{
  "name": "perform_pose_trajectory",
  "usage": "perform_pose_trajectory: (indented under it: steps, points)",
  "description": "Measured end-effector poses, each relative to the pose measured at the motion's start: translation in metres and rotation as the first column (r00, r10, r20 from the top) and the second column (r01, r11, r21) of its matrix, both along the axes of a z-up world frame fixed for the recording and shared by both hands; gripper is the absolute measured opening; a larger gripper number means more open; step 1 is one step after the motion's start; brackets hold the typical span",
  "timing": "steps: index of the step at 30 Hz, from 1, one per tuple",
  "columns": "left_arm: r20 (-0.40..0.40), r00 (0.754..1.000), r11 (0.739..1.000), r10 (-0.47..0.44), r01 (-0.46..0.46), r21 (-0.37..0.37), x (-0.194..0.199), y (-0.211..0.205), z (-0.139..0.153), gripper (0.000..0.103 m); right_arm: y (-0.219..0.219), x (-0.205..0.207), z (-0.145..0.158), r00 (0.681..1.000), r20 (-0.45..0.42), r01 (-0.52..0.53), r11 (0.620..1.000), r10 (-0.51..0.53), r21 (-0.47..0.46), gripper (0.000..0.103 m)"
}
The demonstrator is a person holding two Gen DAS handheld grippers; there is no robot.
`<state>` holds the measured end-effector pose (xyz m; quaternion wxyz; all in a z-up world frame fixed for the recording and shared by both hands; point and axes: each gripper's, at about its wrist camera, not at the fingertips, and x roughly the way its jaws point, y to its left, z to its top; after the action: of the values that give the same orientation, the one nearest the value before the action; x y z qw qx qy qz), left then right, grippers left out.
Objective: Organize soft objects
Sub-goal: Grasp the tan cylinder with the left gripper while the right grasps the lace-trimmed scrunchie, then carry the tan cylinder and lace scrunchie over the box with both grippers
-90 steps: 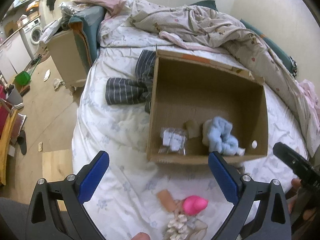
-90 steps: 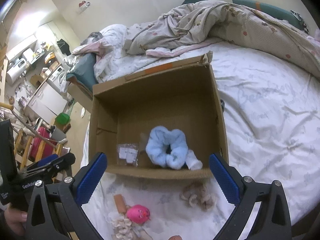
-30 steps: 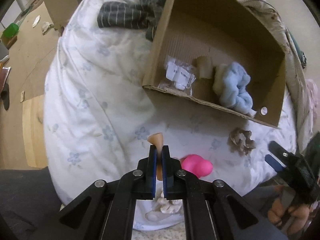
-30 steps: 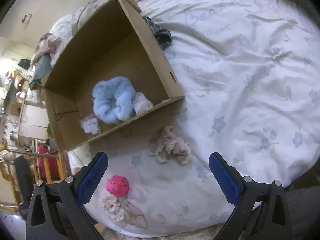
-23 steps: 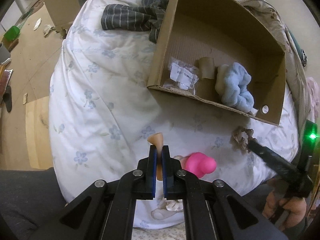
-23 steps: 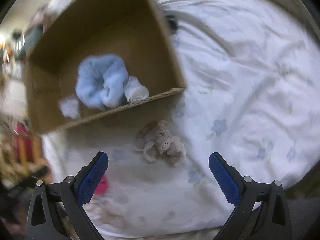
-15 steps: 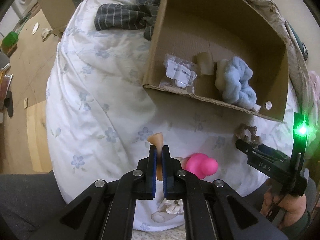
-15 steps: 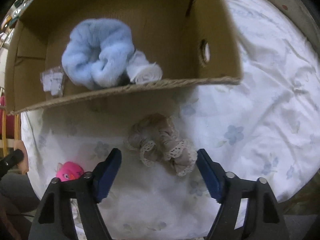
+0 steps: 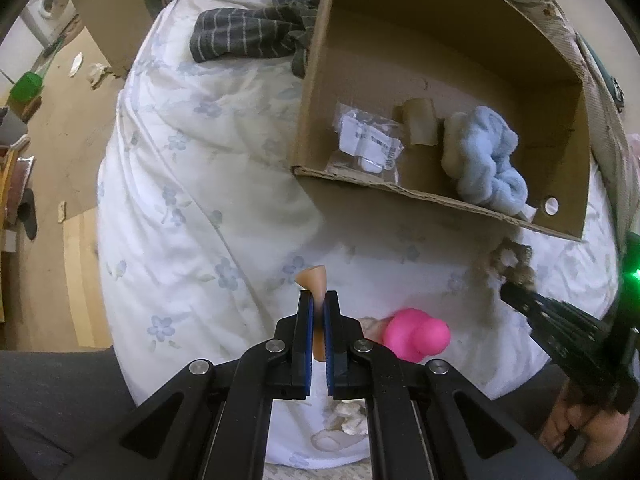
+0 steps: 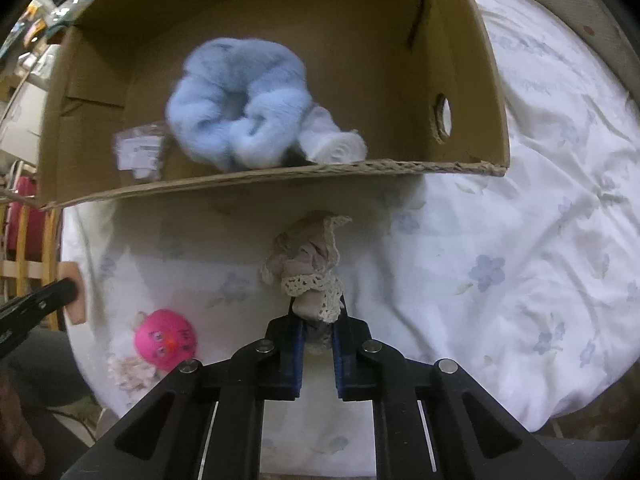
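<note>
At the far left, a bare wooden floor point(image 9: 52, 128) borders a bed covered by a soft, creased white quilt printed with pale blue flowers point(image 9: 192, 184). A crumpled dark grey knit garment with thin pale stripes point(image 9: 248, 36) lies on the quilt against the outer left wall of an open, corrugated brown cardboard box point(image 9: 436, 196). The left gripper point(image 9: 316, 312) has its blue-padded black jaws pressed nearly together on a smooth peach-coloured soft piece with a flared tip point(image 9: 313, 278), held just above the quilt in front of the box. Beside it to the right, a rounded glossy hot-pink soft toy point(image 9: 416, 334) rests on the quilt next to a lumpy cream knitted item point(image 10: 130, 374); the right wrist view shows a small printed face on the toy. Inside the box sit a crinkled clear plastic packet with white labels point(image 9: 370, 148), a short tan roll point(image 9: 418, 126), a fluffy pale blue ring-shaped scrunchie point(image 10: 240, 106) and a rolled white cloth point(image 10: 336, 142). Further right, the right gripper point(image 10: 316, 330) is clamped narrowly on a ruffled beige fabric scrunchie edged with cream lace point(image 10: 310, 270), bunched just in front of the box's near wall.
</note>
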<state>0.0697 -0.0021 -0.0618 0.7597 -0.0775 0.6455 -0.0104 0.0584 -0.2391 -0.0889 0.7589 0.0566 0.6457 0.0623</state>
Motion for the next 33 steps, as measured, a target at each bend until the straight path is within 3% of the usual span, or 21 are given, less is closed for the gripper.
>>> perform_pose_trajectory:
  steps: [20,25,33]
  points:
    - [0.086,0.996,0.996,0.022,-0.029,0.083,-0.01,0.009,0.013,0.005,0.002,-0.03,0.042,0.99,0.118,-0.081,0.992,0.07,0.094,0.013]
    - [0.118,0.993,0.997,-0.013,0.003,0.08,-0.015,0.005,0.036,0.005,-0.004,-0.036,0.067,0.985,0.158,-0.086,0.988,0.065,0.129,0.013]
    - [0.23,0.971,0.997,-0.058,0.046,0.061,-0.003,-0.005,0.097,0.005,-0.008,-0.033,0.111,0.968,0.24,-0.119,0.979,0.078,0.164,0.013]
